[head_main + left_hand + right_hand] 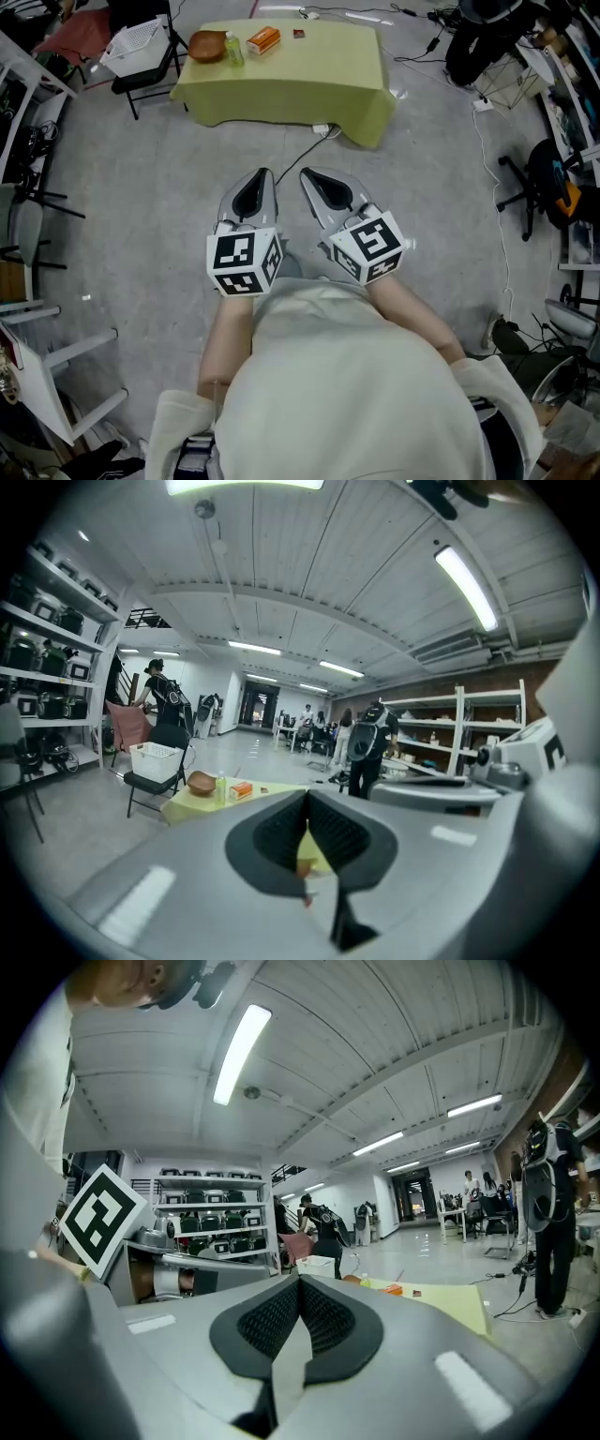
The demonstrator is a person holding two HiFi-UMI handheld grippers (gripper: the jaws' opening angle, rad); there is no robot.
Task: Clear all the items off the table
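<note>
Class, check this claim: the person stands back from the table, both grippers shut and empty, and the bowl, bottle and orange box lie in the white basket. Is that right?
No. The head view shows the bowl, bottle and orange box on the table, not in the basket. The left gripper and right gripper are shut, empty.
</note>
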